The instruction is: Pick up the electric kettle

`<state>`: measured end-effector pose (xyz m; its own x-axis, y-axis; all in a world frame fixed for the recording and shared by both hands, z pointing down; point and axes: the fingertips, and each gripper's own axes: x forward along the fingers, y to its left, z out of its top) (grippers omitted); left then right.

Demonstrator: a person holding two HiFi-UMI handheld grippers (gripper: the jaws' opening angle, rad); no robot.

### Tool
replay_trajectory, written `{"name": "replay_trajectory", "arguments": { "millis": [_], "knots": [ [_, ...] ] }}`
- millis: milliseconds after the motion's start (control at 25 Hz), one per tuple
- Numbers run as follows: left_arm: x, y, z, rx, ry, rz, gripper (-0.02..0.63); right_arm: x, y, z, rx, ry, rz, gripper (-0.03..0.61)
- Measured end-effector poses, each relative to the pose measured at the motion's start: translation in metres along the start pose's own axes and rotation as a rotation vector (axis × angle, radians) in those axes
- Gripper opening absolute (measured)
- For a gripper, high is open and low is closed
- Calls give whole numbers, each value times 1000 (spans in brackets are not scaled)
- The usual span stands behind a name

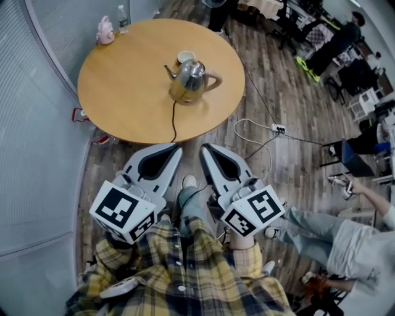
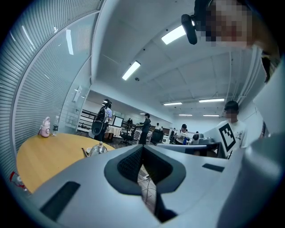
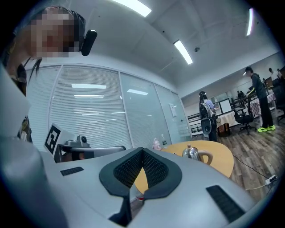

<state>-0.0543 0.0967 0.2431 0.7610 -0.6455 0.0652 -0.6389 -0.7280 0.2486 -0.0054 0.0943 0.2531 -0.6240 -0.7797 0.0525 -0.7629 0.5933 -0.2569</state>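
Note:
The steel electric kettle (image 1: 190, 77) with a pale handle stands on its base near the middle of the round wooden table (image 1: 123, 74); its black cord (image 1: 173, 120) runs toward the near edge. It also shows small in the left gripper view, kettle (image 2: 98, 149), and in the right gripper view, kettle (image 3: 192, 152). My left gripper (image 1: 176, 147) (image 2: 142, 147) and right gripper (image 1: 205, 148) (image 3: 142, 150) are side by side just short of the table's near edge, pointing level toward it. Both are shut with nothing between the jaws.
A white cup (image 1: 185, 57) sits right behind the kettle. A pink toy (image 1: 105, 29) and a bottle (image 1: 123, 18) stand at the table's far left rim. A power strip (image 1: 279, 129) with cables lies on the wooden floor at right. A seated person's legs (image 1: 321, 231) are at right.

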Motion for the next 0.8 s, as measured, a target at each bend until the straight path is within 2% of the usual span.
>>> {"name": "replay_trajectory", "arguments": {
  "millis": [520, 800],
  "knots": [
    [134, 50, 37, 3, -13, 58, 5, 61, -126, 51, -3, 23, 57, 31],
    [192, 76, 49, 9, -38, 114, 3, 90, -184, 65, -6, 36, 107, 31]
  ]
}}
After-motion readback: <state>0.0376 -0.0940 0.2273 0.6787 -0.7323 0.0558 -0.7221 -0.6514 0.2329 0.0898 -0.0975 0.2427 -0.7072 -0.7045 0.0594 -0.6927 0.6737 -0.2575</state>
